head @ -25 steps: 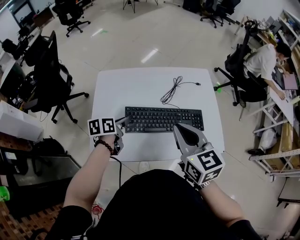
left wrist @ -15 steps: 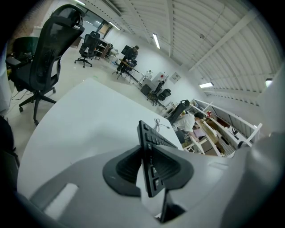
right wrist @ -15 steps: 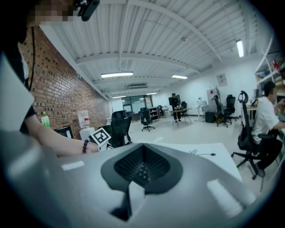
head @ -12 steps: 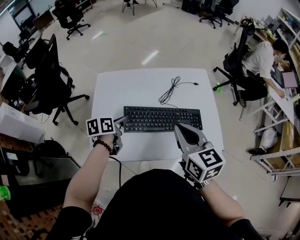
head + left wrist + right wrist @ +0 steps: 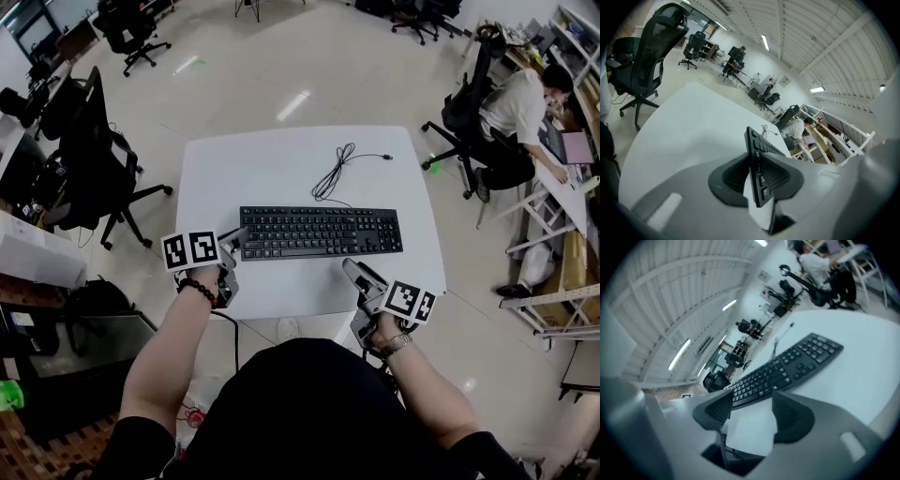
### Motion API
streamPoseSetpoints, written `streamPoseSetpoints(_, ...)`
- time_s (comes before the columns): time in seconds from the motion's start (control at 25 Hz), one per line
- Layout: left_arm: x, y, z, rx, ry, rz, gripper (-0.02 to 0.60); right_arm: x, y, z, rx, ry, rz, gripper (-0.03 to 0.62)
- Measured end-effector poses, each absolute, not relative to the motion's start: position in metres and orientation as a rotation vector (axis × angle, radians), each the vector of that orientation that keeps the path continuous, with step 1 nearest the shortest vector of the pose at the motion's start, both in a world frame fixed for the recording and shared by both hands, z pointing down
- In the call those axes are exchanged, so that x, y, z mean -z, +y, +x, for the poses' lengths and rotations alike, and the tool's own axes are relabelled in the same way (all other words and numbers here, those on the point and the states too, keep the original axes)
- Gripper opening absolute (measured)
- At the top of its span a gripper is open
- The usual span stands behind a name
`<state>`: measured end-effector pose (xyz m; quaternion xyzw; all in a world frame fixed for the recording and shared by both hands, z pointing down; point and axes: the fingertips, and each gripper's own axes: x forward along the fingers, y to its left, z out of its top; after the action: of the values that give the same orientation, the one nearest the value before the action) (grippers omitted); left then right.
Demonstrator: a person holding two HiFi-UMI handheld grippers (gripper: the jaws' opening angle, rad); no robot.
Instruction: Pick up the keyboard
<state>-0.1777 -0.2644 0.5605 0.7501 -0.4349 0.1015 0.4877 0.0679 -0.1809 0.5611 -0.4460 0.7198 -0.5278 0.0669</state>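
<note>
Here I have the white table [image 5: 281, 159] filling the middle of the head view, with a black office chair [image 5: 94, 159] off its left side and a person [image 5: 520, 108] seated at a desk well off to the right. The black keyboard [image 5: 319, 232] lies flat across the table's near half, long side toward me.

My left gripper [image 5: 234, 242] is at the keyboard's left end. In the left gripper view that end stands edge-on between the two jaws [image 5: 757, 176], which have closed in narrow on it, a ribbed pad pressed to each face of the keyboard [image 5: 758, 154].

My right gripper [image 5: 352, 270] hangs at the table's near edge, short of the keyboard's right half. In the right gripper view its jaws stand wide apart [image 5: 752, 411] with only bare tabletop between them, and the keyboard [image 5: 787, 369] lies just beyond the tips.

The keyboard's thin black cable [image 5: 333, 178] loops loosely behind it toward the table's far edge.
</note>
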Motion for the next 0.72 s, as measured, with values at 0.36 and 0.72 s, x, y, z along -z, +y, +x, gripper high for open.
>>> streamPoseSetpoints(0.36,-0.557,-0.265,-0.174,-0.256,-1.04,1.817,0.08,-0.635,-0.213,0.075,1.756,1.7,-1.182,0.296)
streamPoseSetpoints(0.72,-0.558,-0.26,-0.169,-0.271,-1.025,1.813,0.078,-0.648,-0.246,0.089,1.662,1.569,-1.144,0.17)
